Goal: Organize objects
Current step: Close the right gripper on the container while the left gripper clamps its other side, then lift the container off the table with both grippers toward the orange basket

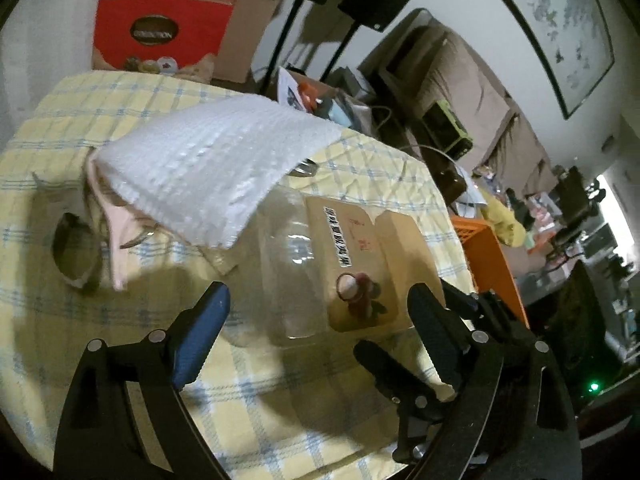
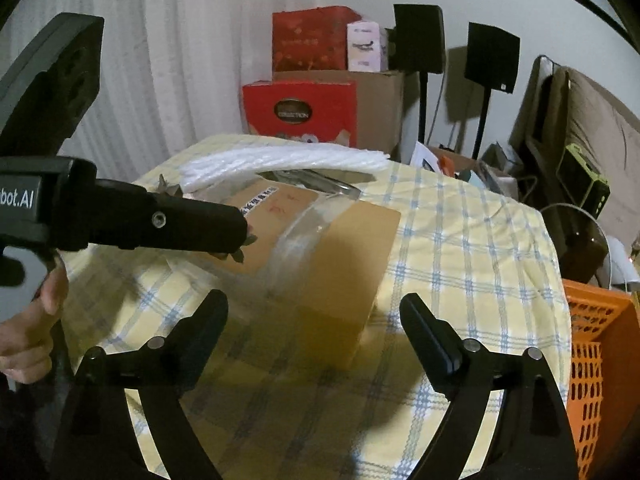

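Observation:
A brown envelope (image 1: 384,240) with a printed label lies on the yellow checked tablecloth (image 1: 60,120). A clear plastic jar (image 1: 288,248) rests across it, next to a small pinkish stopper-like piece (image 1: 352,288). My left gripper (image 1: 320,296) is open, its fingers standing on either side of the jar and envelope without touching them. In the right wrist view, the left gripper (image 2: 240,244) reaches in from the left over the envelope (image 2: 352,248). My right gripper (image 2: 315,302) is open just short of the envelope's near edge, holding nothing.
A white bubble-wrap sheet (image 1: 216,164) covers a pink cloth (image 1: 116,240) behind the jar. A tape roll (image 1: 74,248) sits at the left. An orange crate (image 2: 592,340) stands beside the table on the right. Red and cardboard boxes (image 2: 300,108) and speaker stands (image 2: 420,40) stand behind the table.

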Motion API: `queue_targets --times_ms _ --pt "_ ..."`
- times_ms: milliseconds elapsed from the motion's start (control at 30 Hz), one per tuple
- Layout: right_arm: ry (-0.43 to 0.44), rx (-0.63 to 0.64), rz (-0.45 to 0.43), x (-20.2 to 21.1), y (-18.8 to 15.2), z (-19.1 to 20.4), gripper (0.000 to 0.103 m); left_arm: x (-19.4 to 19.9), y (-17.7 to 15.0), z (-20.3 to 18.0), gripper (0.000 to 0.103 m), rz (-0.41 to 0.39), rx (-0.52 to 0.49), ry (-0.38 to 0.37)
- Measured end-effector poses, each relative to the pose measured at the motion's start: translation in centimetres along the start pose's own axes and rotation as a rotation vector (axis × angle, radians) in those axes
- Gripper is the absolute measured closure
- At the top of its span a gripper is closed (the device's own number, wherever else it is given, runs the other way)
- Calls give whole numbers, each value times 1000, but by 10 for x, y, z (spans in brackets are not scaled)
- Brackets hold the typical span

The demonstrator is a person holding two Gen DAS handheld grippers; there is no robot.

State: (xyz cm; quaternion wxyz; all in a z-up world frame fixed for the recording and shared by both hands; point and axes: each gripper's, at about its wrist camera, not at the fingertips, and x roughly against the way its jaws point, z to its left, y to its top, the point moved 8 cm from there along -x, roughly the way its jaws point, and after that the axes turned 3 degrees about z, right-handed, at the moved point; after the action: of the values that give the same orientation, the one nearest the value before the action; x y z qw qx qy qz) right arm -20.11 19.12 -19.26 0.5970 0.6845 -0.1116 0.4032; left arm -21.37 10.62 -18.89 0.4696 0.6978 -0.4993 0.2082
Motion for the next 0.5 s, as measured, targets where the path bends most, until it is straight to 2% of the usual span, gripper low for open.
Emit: queue_targets --times_ms 100,267,367,500 --pt "23 -16 1 -2 0 -2 14 -6 -1 -6 14 13 -15 -25" --pt "75 -16 -5 -1 2 5 12 -9 -6 -17 14 30 -64 -11" --pt "33 -8 5 -2 2 6 12 -7 -12 -24 16 35 -101 -6" --pt "-22 4 -28 5 3 5 12 1 -18 -32 16 21 -137 12"
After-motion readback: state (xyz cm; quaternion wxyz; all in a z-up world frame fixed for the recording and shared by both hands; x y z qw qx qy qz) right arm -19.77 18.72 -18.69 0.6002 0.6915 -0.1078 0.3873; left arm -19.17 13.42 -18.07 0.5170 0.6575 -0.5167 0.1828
